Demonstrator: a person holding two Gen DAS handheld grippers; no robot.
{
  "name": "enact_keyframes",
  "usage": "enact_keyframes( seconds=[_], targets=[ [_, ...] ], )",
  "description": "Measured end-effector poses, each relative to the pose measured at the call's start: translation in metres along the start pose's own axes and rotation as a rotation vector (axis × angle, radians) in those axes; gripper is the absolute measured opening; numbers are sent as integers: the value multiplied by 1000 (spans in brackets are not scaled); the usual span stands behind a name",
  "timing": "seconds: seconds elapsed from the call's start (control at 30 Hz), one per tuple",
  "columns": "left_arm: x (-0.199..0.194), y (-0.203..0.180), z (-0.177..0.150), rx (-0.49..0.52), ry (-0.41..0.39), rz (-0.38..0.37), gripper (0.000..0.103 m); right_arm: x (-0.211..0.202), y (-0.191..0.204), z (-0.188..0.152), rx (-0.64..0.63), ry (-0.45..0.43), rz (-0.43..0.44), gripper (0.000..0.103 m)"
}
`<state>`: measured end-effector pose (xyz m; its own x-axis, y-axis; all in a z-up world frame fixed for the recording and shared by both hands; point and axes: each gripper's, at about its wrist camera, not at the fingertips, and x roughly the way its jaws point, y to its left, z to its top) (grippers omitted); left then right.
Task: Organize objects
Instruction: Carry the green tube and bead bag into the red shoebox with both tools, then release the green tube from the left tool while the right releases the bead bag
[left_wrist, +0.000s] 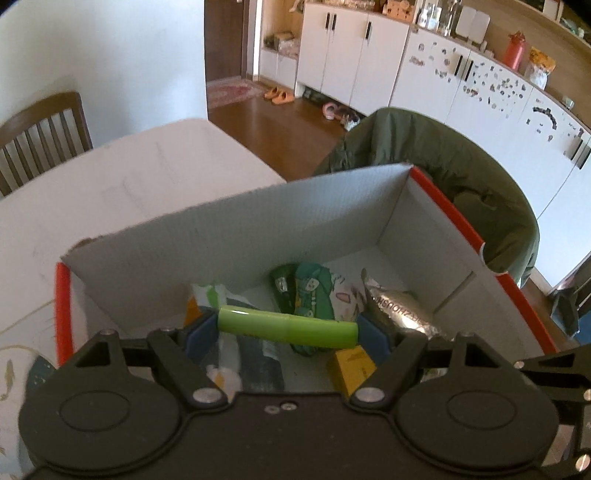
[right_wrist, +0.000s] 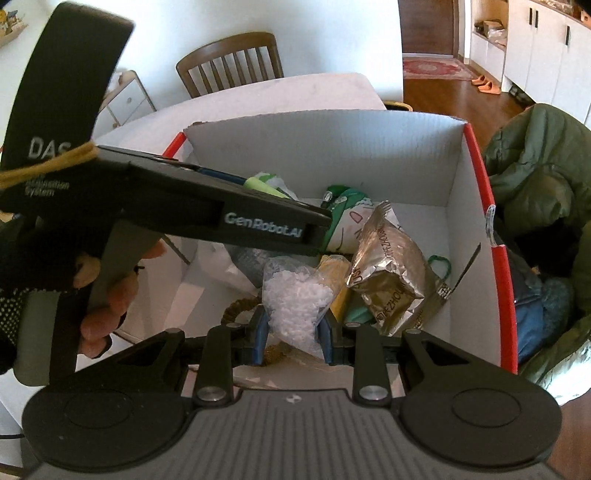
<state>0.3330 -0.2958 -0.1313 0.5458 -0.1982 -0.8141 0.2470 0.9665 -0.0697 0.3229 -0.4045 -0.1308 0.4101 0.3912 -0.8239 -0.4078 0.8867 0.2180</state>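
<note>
Left gripper (left_wrist: 288, 330): jaws set wide, blue pads pressed on the two ends of a green tube (left_wrist: 286, 328), which lies crosswise between them above the open box (left_wrist: 229, 229). Seen also from the right wrist view as a black body marked "GenRobot.AI", carried by a gloved hand (right_wrist: 96, 291), its tip over the left half of the box.

Right gripper (right_wrist: 291, 332): jaws partly closed, pads bearing on both sides of a clear bag of white granules (right_wrist: 295, 299), the bag pinched at its lower part over the near end of the box.

Box: white corrugated card inside, red outside edges, standing on a white table (left_wrist: 129, 173). Contents, loose on the floor of the box:
- silver foil packet (right_wrist: 388, 273), crumpled, printed lettering, toward the right wall;
- green-and-white printed pouch (left_wrist: 314, 288), near the far wall;
- yellow carton (left_wrist: 351, 365), near end, partly covered;
- white-and-green packet (left_wrist: 207, 295), left side;
- green cord loop (right_wrist: 439, 264), beside the foil packet.

Surroundings: olive green jacket (left_wrist: 443, 158) draped just beyond the right wall of the box; wooden chair (right_wrist: 229, 59) at the far side of the table; white cabinets (left_wrist: 354, 55) along the wall, wooden floor between.
</note>
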Motion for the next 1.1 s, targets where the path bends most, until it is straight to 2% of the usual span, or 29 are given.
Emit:
enact_keyframes(
  seconds=[0.4,0.6,0.8,0.83,0.87,0.93,1.1],
  targets=[
    [15,1,3,11,123,-18,80,8,-1,2,-1,21,9,28],
    [19,7,1,-36,164,-29,81,5,-4,-1,9,16,9,28],
    [14,14,0,-75,137,-34,87,-1,-6,-5,15,5,19,31],
    [11,14,-1,-75,129,-33,88,-3,-5,-6,16,0,23,34],
    [9,14,-2,-75,122,-28,89,-5,-4,-7,17,-8,25,44],
    [6,15,-3,-82,105,-27,89,-11,-3,-8,17,-30,18,55],
    [-13,20,-7,-107,56,-29,90,-20,-3,-9,30,-46,14,55]
  ],
)
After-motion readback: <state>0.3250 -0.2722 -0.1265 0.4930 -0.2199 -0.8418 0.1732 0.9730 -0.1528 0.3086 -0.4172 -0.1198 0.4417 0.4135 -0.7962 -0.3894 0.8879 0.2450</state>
